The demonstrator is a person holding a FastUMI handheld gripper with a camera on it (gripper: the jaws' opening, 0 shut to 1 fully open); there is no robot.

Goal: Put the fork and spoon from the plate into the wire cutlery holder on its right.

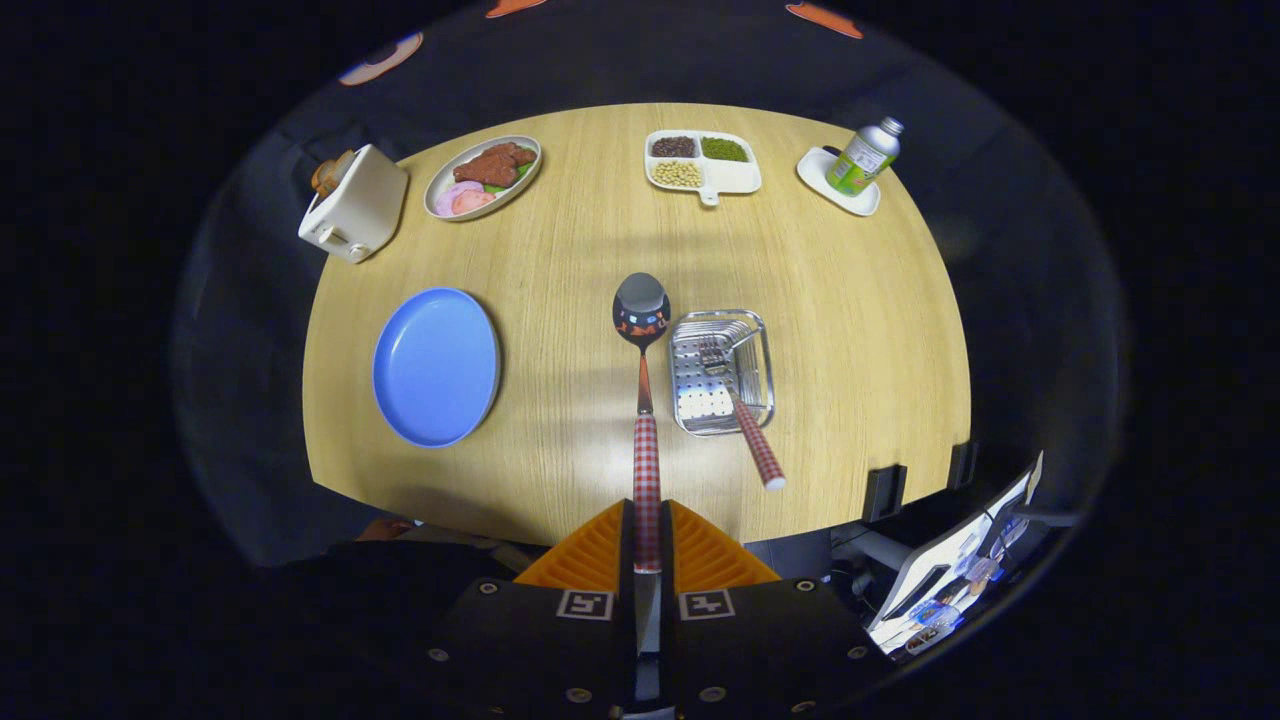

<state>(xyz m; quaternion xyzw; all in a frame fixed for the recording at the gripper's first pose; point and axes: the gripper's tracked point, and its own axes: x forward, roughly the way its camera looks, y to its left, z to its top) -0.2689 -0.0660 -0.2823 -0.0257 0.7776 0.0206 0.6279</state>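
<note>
The gripper [647,545] has its 2 fingers clenched on the red-checked handle of a shiny metal spoon [642,330], bowl held out ahead above the wooden bench [840,300]. It looks light, stiff and slippery; a grip low on the handle may let it swing. Just beside the bowl sits the perforated metal cutlery holder [765,385], a checked-handled fork [745,420] already inside. The round blue plate [436,365] lies apart. The holder's depth is hard to judge.

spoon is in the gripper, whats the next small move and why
Probably swing the spoon right until it is over the wire cutlery holder, then lower it in. The gripper is shut on its checked handle, the bowl hangs beside the holder, the fork already rests inside, and the blue plate is bare.
</note>
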